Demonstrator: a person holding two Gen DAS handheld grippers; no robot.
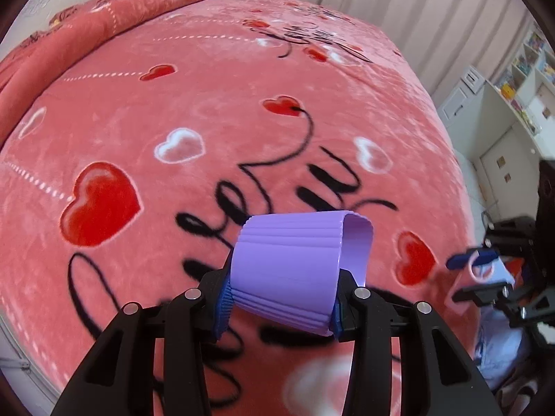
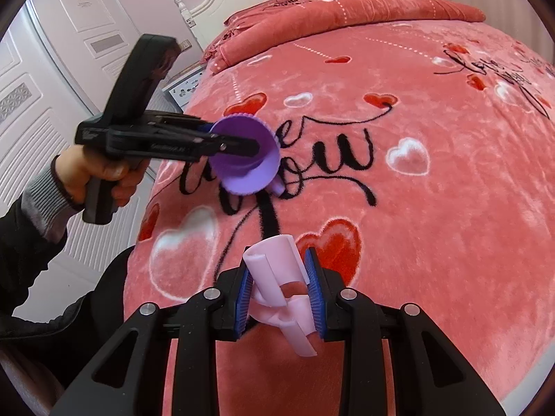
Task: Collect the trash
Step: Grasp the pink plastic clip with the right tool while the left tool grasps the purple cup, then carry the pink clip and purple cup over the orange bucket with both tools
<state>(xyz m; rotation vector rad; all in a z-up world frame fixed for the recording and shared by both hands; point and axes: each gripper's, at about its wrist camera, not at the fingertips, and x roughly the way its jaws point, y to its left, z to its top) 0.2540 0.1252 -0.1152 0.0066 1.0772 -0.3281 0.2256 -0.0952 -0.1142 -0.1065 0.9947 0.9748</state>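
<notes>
**Both tools loaded over the heart blanket**

My left gripper is clamped on a purple ribbed cup; its blue pads press the fluted wall on both sides, and the soft wall is squashed so the mouth looks narrow and bent. The cup lies sideways between the fingers with its mouth to the right. I can see part of its inside and nothing shows in there, though the deeper part is turned away from me. From my right wrist camera the same cup shows its round rim, with the black finger of the left gripper crossing in front and hiding part of it. A small lilac piece pokes out just beneath the cup; I cannot make out what it is.

My right gripper is closed tight on a pale pink plastic clip, a curled, slotted piece that sticks out both far and near of the pads. In the left wrist view that gripper sits at the right edge, blurred and partly cut off, and what it holds is hard to read there.

My left hand on the handle and a grey-cuffed sleeve show at the left. Beneath everything lies the pink blanket with red and white hearts and black script; the near letters are smeared. The shelves far right are too small to tell their contents.
</notes>
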